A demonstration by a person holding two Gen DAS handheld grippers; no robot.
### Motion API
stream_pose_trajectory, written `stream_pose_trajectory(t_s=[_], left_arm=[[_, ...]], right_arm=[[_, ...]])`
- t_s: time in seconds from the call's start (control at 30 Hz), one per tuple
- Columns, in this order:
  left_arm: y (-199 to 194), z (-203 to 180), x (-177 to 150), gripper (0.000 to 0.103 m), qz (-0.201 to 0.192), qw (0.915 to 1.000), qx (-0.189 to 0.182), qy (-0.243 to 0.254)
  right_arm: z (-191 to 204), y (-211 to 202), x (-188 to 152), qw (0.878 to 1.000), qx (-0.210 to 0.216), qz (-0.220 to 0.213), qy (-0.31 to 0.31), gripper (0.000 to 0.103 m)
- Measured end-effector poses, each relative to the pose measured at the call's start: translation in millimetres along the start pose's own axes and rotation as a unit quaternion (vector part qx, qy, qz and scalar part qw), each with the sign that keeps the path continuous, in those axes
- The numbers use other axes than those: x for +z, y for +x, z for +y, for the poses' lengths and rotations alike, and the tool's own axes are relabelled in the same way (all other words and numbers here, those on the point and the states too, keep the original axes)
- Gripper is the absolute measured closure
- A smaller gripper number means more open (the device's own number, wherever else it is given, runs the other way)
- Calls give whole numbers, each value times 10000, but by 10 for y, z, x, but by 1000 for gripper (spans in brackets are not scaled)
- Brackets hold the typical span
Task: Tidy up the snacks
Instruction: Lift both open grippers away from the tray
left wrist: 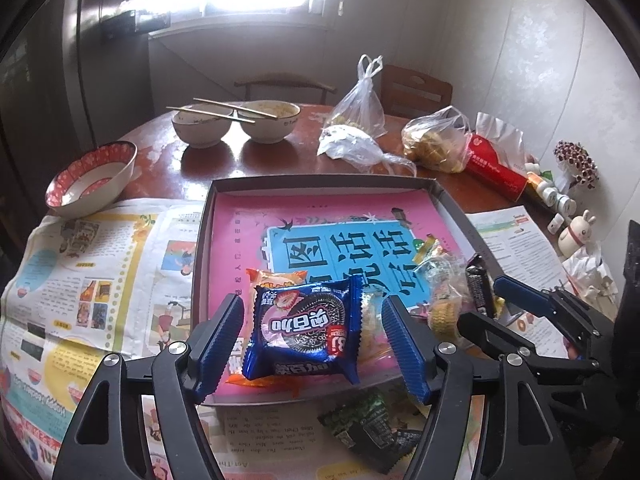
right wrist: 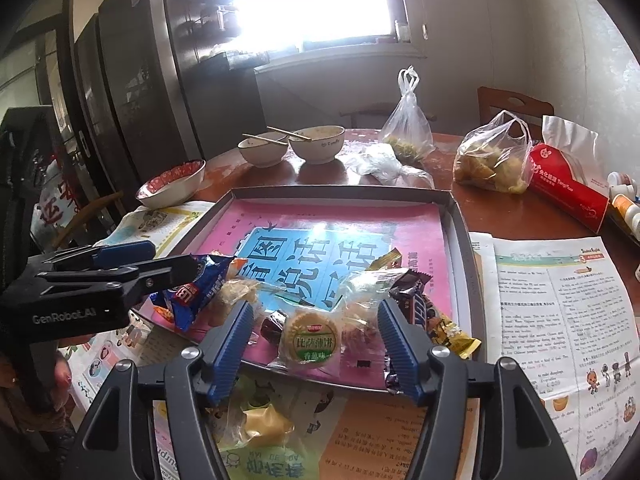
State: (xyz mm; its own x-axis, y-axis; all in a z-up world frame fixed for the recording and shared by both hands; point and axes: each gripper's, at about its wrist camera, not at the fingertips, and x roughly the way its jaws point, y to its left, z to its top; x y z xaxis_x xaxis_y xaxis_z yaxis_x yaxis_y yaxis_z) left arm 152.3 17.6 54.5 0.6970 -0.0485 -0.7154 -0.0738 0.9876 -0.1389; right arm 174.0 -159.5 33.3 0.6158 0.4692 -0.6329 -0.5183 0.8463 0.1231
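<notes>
Reviewing progress on the snack sorting: several packets already lie in the shallow tray [left wrist: 448,200], gathered at its near edge, while at least two remain outside it on the newspaper [left wrist: 100,280].

Left gripper [left wrist: 312,344]: jaws spread, pads clear of everything. A blue cookie packet [left wrist: 306,328] lies flat in the tray directly ahead and between the fingers, untouched on either side, resting partly on an orange packet [left wrist: 276,278]. My judgement is that this item has been delivered and released.

Right gripper [right wrist: 316,344]: jaws likewise spread, holding nothing. Just ahead of its fingers sits a round biscuit in clear wrap [right wrist: 314,340] at the tray's near rim, with a dark chocolate bar [right wrist: 416,300] and other small wrapped sweets close beside the right finger.

Outstanding items: a green-and-black packet [left wrist: 368,428] lies below the left gripper, outside the tray; a yellowish wrapped snack [right wrist: 262,420] lies below the right gripper, also outside.

Assessment: roughly past the midpoint. Contents are collected but heaped loosely, not arranged. The far half of the tray is unused.
</notes>
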Motion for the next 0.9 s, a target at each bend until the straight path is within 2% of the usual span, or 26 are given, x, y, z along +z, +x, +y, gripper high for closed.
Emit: stream_pose_trajectory(t_s=[0.27,0.33,0.9], left_arm=[[-146,-47,-90,28,-26,9997,-240,62],[-164,-68,-128,27,2,9997,-216,123],[-330,-116,-350,27,22,9994,-236,241]], right_arm=[[-17,-94,-21,10000,-15,-55,27,37],[-22,-118,-28,10000,-18,-80,38,32],[12,-308,-70,9998,9,-212,16,27]])
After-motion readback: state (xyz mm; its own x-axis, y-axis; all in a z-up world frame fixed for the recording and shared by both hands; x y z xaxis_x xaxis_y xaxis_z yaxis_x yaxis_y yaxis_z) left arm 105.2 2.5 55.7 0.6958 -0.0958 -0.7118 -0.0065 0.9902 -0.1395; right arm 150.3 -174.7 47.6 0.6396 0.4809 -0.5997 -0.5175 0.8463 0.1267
